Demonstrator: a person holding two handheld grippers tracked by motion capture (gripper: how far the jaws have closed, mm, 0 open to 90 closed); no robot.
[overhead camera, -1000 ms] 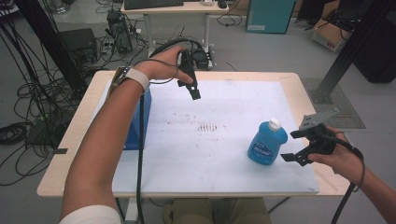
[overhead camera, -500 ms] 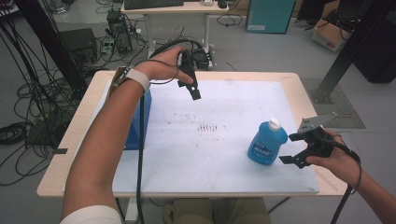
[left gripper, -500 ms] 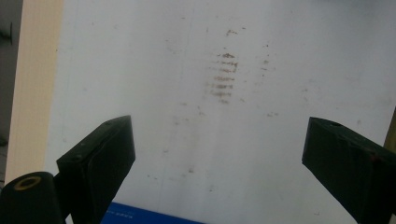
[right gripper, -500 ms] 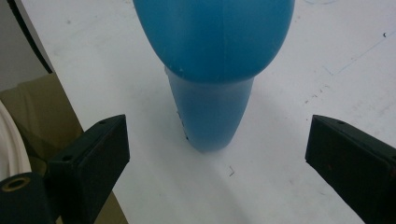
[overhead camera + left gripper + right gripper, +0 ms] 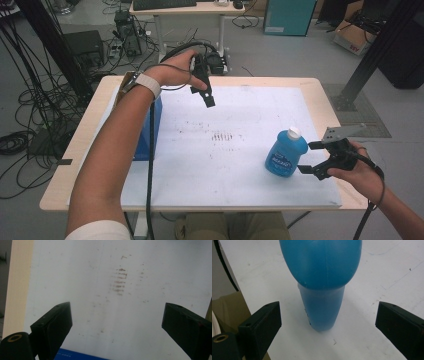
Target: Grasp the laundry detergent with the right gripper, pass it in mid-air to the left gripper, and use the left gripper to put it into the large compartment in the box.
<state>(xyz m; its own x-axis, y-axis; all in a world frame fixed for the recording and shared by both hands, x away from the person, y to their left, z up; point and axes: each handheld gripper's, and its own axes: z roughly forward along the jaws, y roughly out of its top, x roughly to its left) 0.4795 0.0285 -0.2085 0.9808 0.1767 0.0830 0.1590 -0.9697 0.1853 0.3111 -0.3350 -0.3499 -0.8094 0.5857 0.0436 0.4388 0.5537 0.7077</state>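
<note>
High view: blue bottle (image 5: pixel 285 153) upright on bench (image 5: pixel 225 195), near right edge. Right hand-held gripper (image 5: pixel 312 157) now slightly closer to bottle than a second ago, jaws wide, not touching. Left hand-held gripper (image 5: pixel 210 101) unmoved, raised over far side.

Left gripper view: jaws wide, nothing between; stained white sheet (image 5: pixel 120 285) below.

Right gripper view: bottle (image 5: pixel 322 282) centred just beyond spread jaws; grasp likely next.

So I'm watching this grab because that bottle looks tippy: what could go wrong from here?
1. The blue bottle stands upright and untouched ahead of the open right gripper; a jaw that nudges it before closing could topple it.
2. It stands near the table's front edge, so a knock might send it off.
3. Its rounded sides may slip between the pads.
</note>
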